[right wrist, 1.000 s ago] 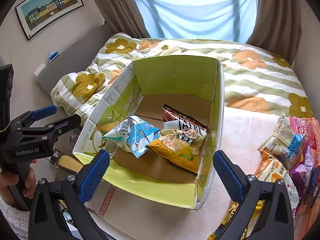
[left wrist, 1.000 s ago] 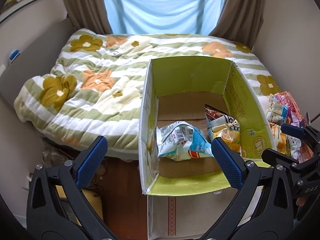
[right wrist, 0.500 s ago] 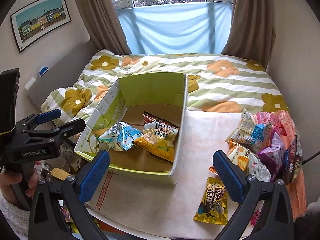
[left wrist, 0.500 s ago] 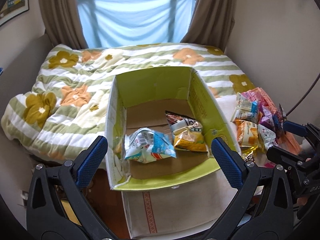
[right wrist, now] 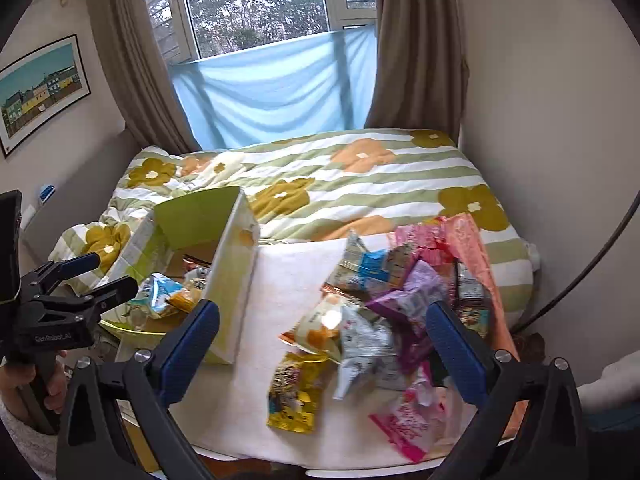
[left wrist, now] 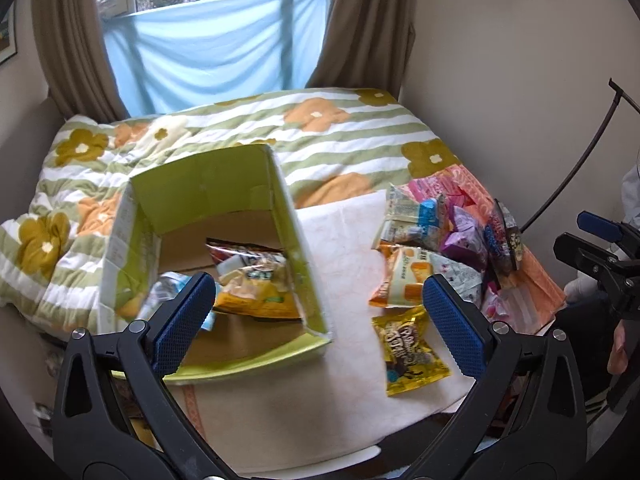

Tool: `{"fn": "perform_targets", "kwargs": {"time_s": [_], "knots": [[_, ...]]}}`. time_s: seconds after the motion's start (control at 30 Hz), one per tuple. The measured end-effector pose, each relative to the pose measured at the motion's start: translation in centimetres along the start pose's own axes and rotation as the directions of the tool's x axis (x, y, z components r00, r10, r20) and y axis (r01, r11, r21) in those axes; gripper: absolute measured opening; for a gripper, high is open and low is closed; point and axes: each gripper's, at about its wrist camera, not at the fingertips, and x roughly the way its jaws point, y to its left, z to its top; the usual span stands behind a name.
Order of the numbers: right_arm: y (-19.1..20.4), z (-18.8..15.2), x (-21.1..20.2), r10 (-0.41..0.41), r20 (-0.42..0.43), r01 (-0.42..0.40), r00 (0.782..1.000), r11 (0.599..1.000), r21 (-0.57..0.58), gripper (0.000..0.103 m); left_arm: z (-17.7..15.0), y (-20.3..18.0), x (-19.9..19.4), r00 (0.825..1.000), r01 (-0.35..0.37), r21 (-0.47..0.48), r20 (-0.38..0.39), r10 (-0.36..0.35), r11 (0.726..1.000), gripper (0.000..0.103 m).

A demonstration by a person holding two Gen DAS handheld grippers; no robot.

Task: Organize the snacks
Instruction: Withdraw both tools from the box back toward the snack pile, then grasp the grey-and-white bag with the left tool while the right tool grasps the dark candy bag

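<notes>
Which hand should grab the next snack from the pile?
Probably the right. The right gripper is open with the snack pile between its fingers, while the left gripper looks mostly at the green box.

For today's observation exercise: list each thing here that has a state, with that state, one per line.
Left gripper: open, empty.
Right gripper: open, empty.
Box: open-topped, a few packets inside.
Snack pile: loose beside the box, unsorted.
Yellow packet: flat, sealed, apart from pile.
Curtains: drawn back.
</notes>
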Motion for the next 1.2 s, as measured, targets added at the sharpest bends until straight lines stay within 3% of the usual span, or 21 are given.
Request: {"fn": "perform_targets", "kwargs": {"time_s": [0.3,0.53,0.73,1.0,1.2], "knots": [[-10.2,-0.2,1.4,-0.053,-0.078,0.051,0.996,0.998,-0.03,0.103,-0.9,-11.0,5.2,0.997,0.039,-0.005,-0.065,-0.04,0.999,0.102],[-15.0,-0.5,4.5,0.004,-0.157,-0.009,0.988,0.999,-0.032,0.103,-2.8,-15.8,9.3,0.992,0.035,-0.034,-0.12,-0.039,0.999,0.102],[-16.5,-1.7,7.5,0.044,-0.16,-0.042,0.986,0.999,0.014,0.103,-4.1,-18.0,12.5,0.994,0.017,-0.005,-0.105,-0.017,1.0,0.101],[-16.5,-3.2,10.3,0.019,-0.162,-0.022,0.987,1.0,-0.017,0.103,-5.2,-19.2,16.1,0.996,-0.006,0.056,-0.094,0.012,0.998,0.088],[-16.6,-3.9,11.7,0.014,-0.182,-0.019,0.983,0.999,-0.03,0.103,-5.6,-19.8,17.9,0.992,-0.007,0.086,-0.121,0.017,0.996,0.085]]}}
